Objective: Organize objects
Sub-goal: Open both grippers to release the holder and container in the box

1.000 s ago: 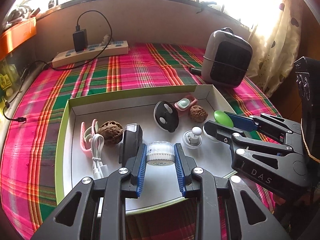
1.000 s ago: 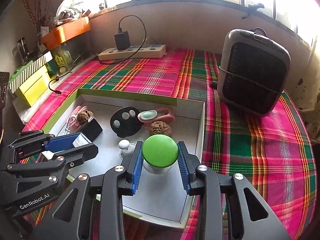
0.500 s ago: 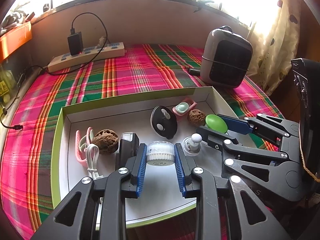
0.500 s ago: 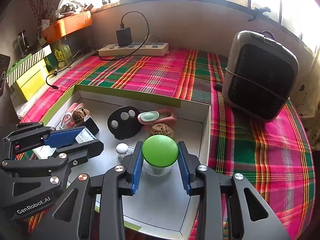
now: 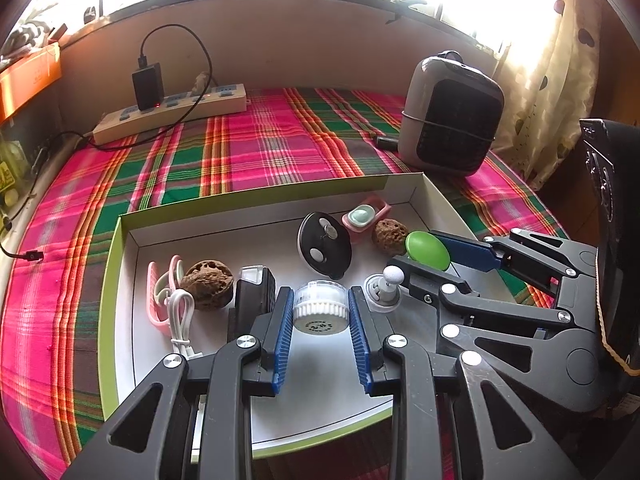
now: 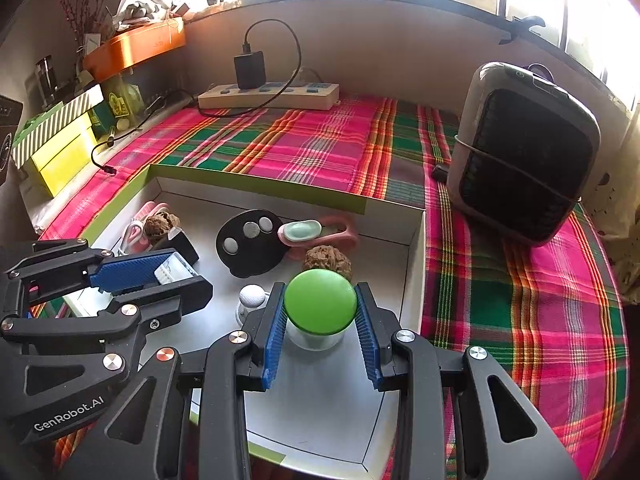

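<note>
A shallow white box with a green rim (image 5: 110, 272) is seen under both claws. The left gripper (image 5: 320, 312) is closed on a round white brush head (image 5: 319, 307), held between its blue pads above the box floor. Just left of it are found a black block with a clear top (image 5: 253, 300), a walnut (image 5: 208, 285), a white cable (image 5: 181, 320) and pink clips (image 5: 154, 292). Ahead lie a black disc (image 5: 324, 245), a pink-and-mint piece (image 5: 365, 216) and a second walnut (image 5: 387, 237); a white knob (image 5: 385, 287) sits just right. The right gripper (image 6: 320, 316) is clamped on a green-capped jar (image 6: 320, 302). "GenRobot.AI" is printed on the left gripper's body.
</note>
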